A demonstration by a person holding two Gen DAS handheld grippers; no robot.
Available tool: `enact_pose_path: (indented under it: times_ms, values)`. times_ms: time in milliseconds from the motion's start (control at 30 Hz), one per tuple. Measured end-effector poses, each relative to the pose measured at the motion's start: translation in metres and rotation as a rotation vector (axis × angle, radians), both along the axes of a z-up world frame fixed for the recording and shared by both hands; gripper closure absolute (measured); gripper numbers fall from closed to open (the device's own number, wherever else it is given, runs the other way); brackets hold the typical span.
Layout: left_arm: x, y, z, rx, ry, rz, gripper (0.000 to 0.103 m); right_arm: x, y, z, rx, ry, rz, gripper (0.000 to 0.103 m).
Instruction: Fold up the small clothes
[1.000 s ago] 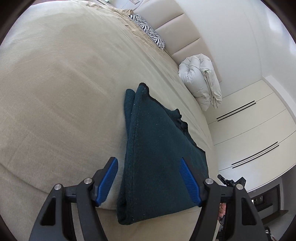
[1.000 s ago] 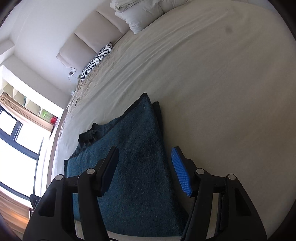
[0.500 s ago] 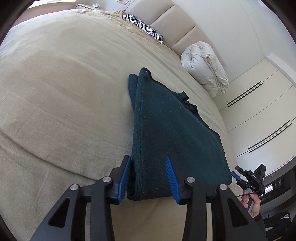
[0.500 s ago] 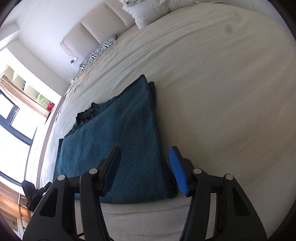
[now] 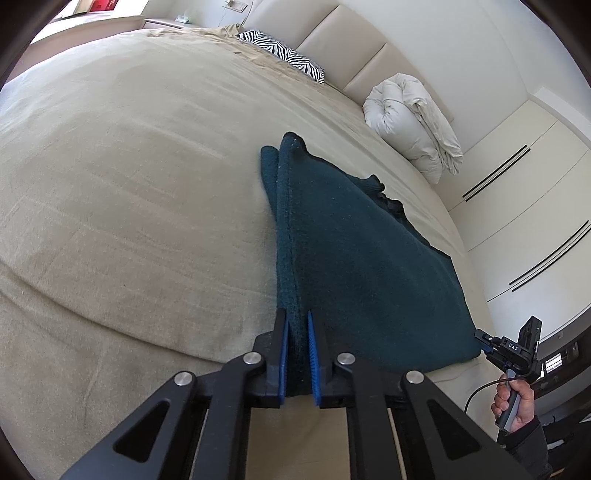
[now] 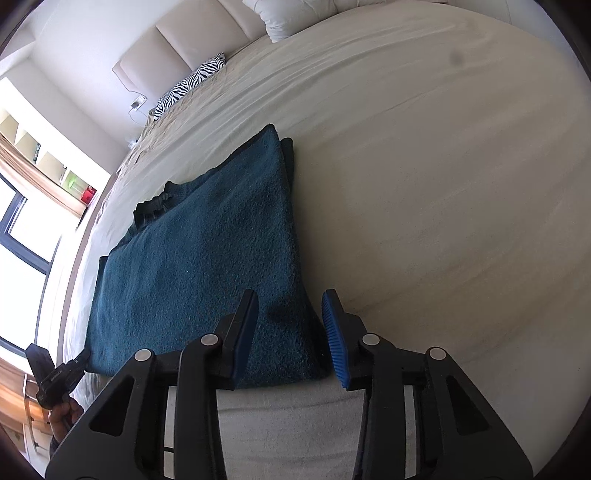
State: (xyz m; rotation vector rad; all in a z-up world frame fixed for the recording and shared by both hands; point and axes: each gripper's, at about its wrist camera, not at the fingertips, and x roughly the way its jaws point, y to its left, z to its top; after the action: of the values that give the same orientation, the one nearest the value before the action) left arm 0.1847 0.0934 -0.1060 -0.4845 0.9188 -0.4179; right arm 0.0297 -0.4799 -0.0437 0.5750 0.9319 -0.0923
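- Left wrist view: the left hand-held gripper (image 5: pixel 296 354) pinches the near corner of the teal garment (image 5: pixel 354 266), folded flat on the bed (image 5: pixel 129 184), likely ready to lift.
- Right wrist view: the right hand-held gripper (image 6: pixel 291 336) straddles the garment's other near corner, jaws apart, not gripping yet.

We see a wide beige bed (image 5: pixel 129 184) with a padded headboard (image 5: pixel 332 33), a zebra pillow (image 5: pixel 280 55) and rolled white duvet (image 5: pixel 413 118) at its head, white wardrobes (image 5: pixel 517 221), and bright windows (image 6: pixel 22 240).
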Motion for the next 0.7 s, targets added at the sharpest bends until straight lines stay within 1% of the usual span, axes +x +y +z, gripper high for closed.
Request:
enact_pose_path:
  times_ms: [33, 67, 133, 233, 367, 467, 600, 700]
  values:
    - [0.0, -0.001, 0.001, 0.008, -0.003, -0.002, 0.093, 0.002, 0.002, 0.0, -0.017, 0.01, 0.006, 0.084]
    - [-0.001, -0.001, 0.002, 0.013, -0.008, -0.004, 0.095, 0.002, 0.004, 0.0, -0.039, 0.017, 0.003, 0.089]
    - [-0.002, -0.002, 0.004, 0.024, -0.017, -0.006, 0.095, 0.002, 0.005, 0.003, -0.059, 0.016, -0.002, 0.096]
    - [-0.004, -0.004, 0.006, 0.038, -0.029, -0.012, 0.096, -0.002, 0.008, 0.008, -0.082, 0.006, -0.006, 0.097]
    - [-0.007, -0.002, 0.006, 0.033, -0.032, -0.007, 0.096, -0.007, 0.013, 0.017, -0.115, -0.003, 0.005, 0.098]
    - [-0.009, 0.001, 0.004, 0.034, -0.029, -0.009, 0.096, -0.011, 0.012, 0.019, -0.106, -0.003, 0.002, 0.098]
    - [-0.01, 0.003, 0.0, 0.039, -0.023, -0.014, 0.096, -0.014, 0.007, 0.013, -0.082, 0.013, -0.004, 0.098]
    - [-0.011, 0.005, -0.001, 0.038, -0.018, -0.017, 0.096, -0.018, 0.006, 0.012, -0.068, 0.009, -0.009, 0.098]
